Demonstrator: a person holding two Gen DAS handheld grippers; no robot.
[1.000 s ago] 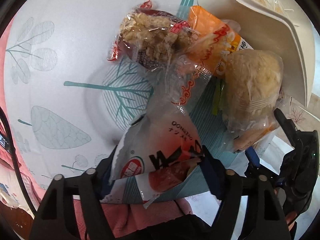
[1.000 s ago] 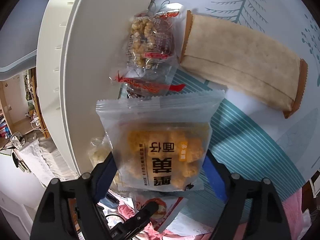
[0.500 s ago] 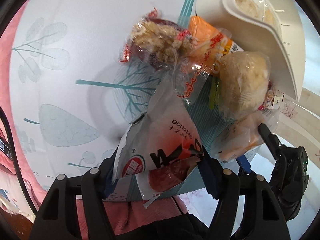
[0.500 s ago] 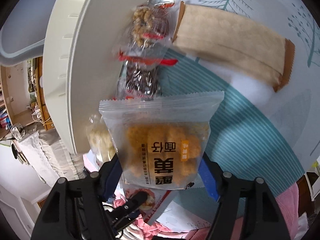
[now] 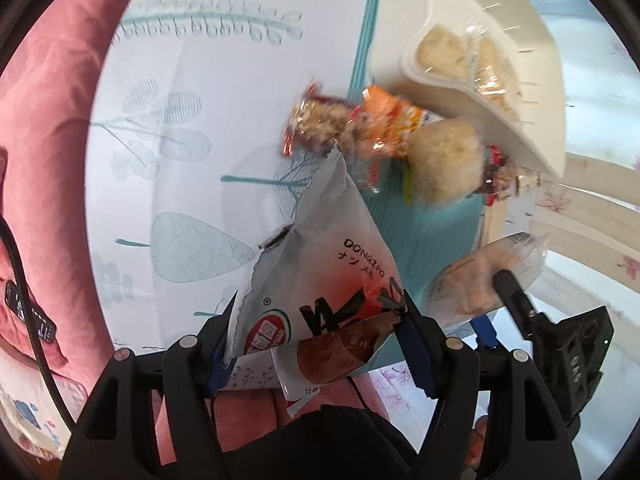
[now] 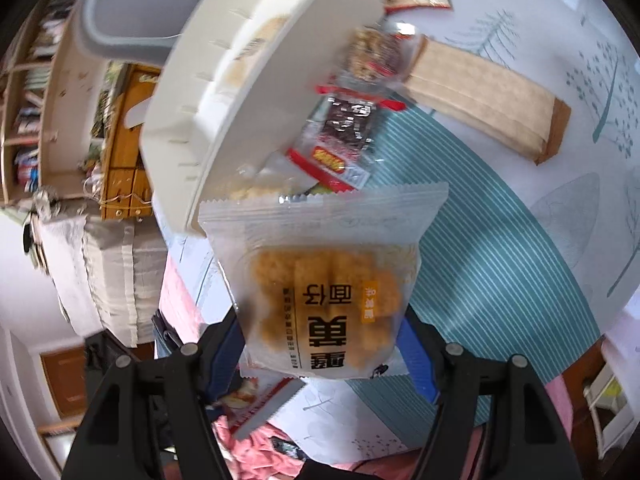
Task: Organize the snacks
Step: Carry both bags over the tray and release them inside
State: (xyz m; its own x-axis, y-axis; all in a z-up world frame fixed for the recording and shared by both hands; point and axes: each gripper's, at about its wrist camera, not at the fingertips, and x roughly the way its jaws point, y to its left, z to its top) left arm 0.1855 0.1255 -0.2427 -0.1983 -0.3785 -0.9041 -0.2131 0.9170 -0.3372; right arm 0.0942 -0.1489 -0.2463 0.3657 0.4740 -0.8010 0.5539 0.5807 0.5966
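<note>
the left gripper [image 5: 316,332] is clamped on a grey-and-red snack bag [image 5: 320,280] whose long axis runs up toward 12 o'clock. the right gripper [image 6: 320,340] pinches a clear packet of golden puffs [image 6: 324,284], also standing toward 12. beyond it, at 11 o'clock in the right wrist view, sits the white bin [image 6: 256,80], lying nearer the right gripper, so that packet likely goes in first. loose snacks [image 5: 360,132] lie beside the bin's rim on the leaf-print cloth [image 5: 180,120].
</note>
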